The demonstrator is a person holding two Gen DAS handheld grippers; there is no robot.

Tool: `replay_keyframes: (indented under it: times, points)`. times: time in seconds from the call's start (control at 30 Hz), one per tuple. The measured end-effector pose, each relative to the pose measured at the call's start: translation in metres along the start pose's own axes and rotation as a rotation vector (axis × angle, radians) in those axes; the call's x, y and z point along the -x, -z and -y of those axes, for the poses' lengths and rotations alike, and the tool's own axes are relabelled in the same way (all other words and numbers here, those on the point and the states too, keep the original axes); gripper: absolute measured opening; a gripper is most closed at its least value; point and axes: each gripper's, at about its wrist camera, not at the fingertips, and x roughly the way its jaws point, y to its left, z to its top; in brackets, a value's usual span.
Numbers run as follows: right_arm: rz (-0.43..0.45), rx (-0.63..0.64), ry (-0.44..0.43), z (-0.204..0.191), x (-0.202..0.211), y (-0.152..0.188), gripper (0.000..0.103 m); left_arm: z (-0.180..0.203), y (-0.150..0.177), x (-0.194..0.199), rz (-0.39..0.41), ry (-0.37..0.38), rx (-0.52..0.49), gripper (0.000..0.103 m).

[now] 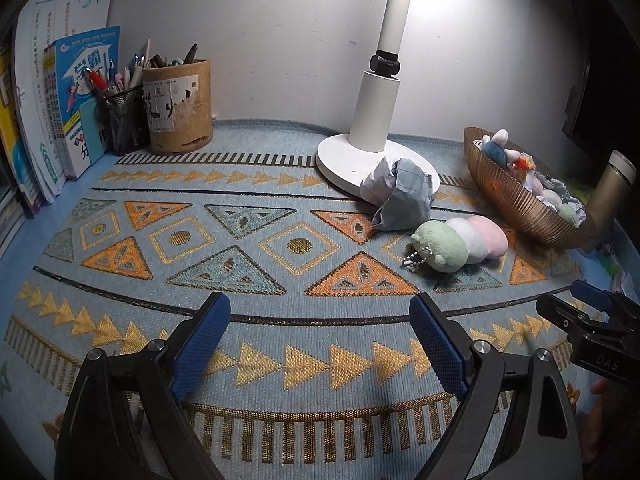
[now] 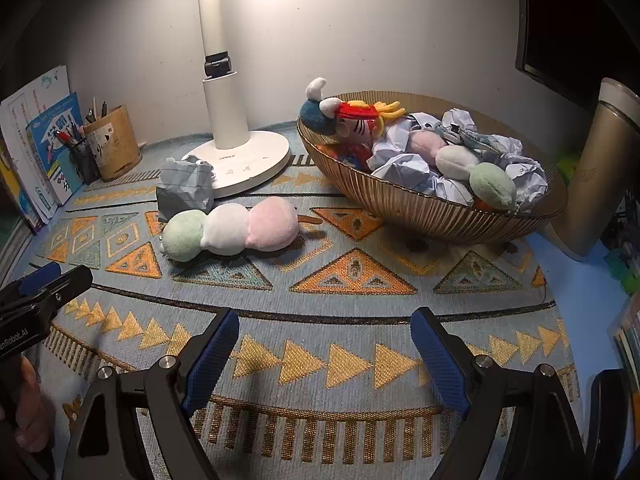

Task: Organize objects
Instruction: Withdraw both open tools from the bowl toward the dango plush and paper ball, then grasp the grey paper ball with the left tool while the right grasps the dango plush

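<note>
A plush dango toy [image 2: 230, 234] of green, white and pink balls lies on the patterned mat, also seen in the left wrist view [image 1: 460, 240]. Behind it a crumpled paper ball [image 2: 185, 188] [image 1: 400, 196] rests against the lamp base. A ribbed golden basket [image 2: 404, 196] [image 1: 520, 204] at the right holds plush toys, a second dango and several crumpled papers. My left gripper [image 1: 320, 340] is open over bare mat, well short of the toy. My right gripper [image 2: 324, 356] is open too, nothing between its blue pads, nearer than the basket.
A white lamp [image 1: 376, 120] [image 2: 232, 140] stands at the back. Books [image 1: 60, 100], a mesh pen cup [image 1: 124, 116] and a wooden pen holder [image 1: 180, 108] fill the back left corner. A golden flask [image 2: 596, 168] stands right of the basket.
</note>
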Motion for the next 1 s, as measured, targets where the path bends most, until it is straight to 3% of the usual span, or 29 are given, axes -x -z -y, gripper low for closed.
replay_keyframes:
  times: [0.37,0.47,0.57,0.73,1.0]
  points:
    - [-0.015,0.022,-0.005,-0.006,-0.003,-0.002,0.087,0.002,0.001,0.0,-0.004,-0.001,-0.002,0.091]
    - [-0.062,0.0,-0.105,-0.005,-0.011,-0.012,0.087,0.001,-0.001,-0.002,-0.018,0.015,0.0,0.091]
    - [-0.091,-0.049,-0.2,-0.007,-0.021,-0.03,0.087,-0.003,-0.009,-0.012,-0.082,0.072,0.022,0.091]
    - [-0.101,-0.039,-0.214,-0.02,-0.05,-0.062,0.087,-0.003,-0.053,-0.035,-0.133,0.204,0.066,0.091]
    - [-0.184,-0.05,-0.371,-0.021,-0.081,-0.069,0.087,0.035,-0.091,-0.087,-0.146,0.202,-0.032,0.09]
